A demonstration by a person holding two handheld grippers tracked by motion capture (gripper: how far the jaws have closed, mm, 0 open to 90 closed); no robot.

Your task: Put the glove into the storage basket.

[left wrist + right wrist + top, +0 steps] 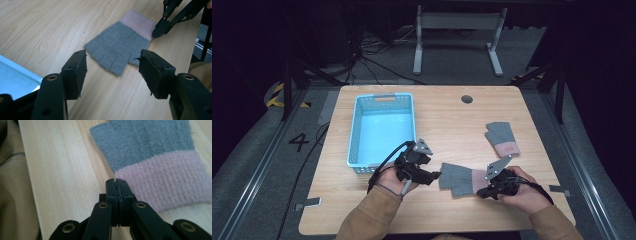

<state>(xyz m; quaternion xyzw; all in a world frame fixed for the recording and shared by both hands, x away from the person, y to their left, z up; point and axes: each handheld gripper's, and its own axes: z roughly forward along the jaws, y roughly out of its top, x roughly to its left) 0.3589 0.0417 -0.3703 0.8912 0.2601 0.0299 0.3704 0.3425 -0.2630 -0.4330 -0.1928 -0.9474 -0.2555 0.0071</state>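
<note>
Tongs in my left hand (pixel 112 71) stand open above the wooden surface (pixel 442 120), their two black pads well apart and empty, pointed at the finger end of a grey glove (pixel 117 46) with a pink cuff that lies flat near the front edge. Those in my right hand (pixel 116 185) are pressed shut with nothing visible between them, tips at the pink cuff's edge; whether they touch it I cannot tell. A second, matching glove (pixel 502 138) lies farther back on the right, well apart. A light blue basket (pixel 357 130) sits at the left, just beyond my left hand.
</note>
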